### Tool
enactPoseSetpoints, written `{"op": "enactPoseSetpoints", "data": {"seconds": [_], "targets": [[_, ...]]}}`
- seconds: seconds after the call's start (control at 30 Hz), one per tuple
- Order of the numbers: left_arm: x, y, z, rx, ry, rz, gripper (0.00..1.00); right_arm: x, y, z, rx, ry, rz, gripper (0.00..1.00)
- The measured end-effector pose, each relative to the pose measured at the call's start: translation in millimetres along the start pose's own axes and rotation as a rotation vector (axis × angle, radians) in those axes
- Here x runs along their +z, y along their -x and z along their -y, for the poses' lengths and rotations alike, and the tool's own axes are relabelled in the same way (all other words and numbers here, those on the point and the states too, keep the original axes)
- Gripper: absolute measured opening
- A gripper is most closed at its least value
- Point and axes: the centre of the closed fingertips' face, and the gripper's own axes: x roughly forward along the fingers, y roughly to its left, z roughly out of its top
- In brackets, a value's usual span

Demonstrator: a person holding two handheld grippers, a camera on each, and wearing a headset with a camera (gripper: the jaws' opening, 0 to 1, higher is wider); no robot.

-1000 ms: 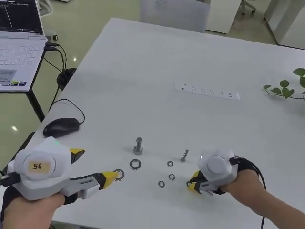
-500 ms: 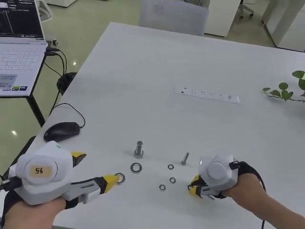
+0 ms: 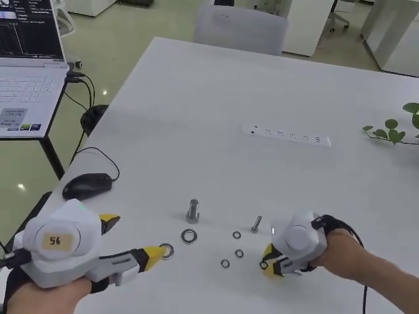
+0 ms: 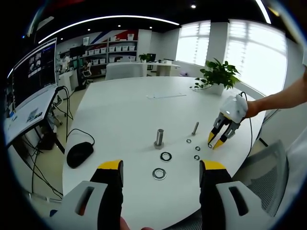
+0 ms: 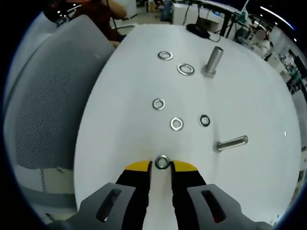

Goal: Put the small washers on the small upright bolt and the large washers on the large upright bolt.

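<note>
Pinching small washer (image 5: 163,162), flat on table (image 5: 249,86) near small bolt (image 5: 231,143): right gripper (image 5: 162,168) tips closed on its rim; left gripper (image 4: 161,166) jaws spread wide. Washer best lifted level, hole centred over bolt.

On the tabletop (image 3: 216,98) the large bolt (image 3: 192,210) stands left of the small bolt (image 3: 256,224). Two large washers (image 3: 189,236) lie just nearer than the large bolt, the leftmost beside the left gripper (image 3: 133,235). Three small washers (image 3: 236,234) lie near the small bolt, and a fourth (image 5: 162,162) lies between the jaws of the right gripper (image 5: 162,166). A power strip (image 3: 286,136) lies farther back, and a mouse (image 3: 86,186) sits at the left edge.
</note>
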Motion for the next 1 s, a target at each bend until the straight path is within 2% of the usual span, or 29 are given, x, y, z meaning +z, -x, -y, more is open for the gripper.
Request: {"op": "enactPoseSetpoints", "data": {"seconds": [0.13,0.33,0.53,0.77,0.9,1.0], "targets": [[-0.9,0.8,-0.8,0.006,0.0,-0.001,0.63,0.4,-0.8,0.0,0.004,0.037,-0.001,0.17],[-1.7,1.6,0.4,0.009,0.0,-0.004,0.63,1.7,-1.1,-0.1,-0.001,0.046,0.003,0.14],[0.4,2.0,0.5,0.013,-0.006,-0.003,0.63,0.2,0.5,1.4,-0.036,-0.045,0.023,0.14],[1.1,5.5,-3.2,0.023,-0.007,-0.002,0.63,-4.0,6.1,0.6,-0.056,-0.065,0.025,0.14],[0.3,6.4,-3.1,0.025,-0.006,-0.003,0.63,1.0,17.8,9.2,-0.085,-0.128,0.07,0.14],[0.4,6.5,-2.2,0.024,-0.002,-0.001,0.63,2.1,25.7,16.2,-0.103,-0.139,0.08,0.14]]}}
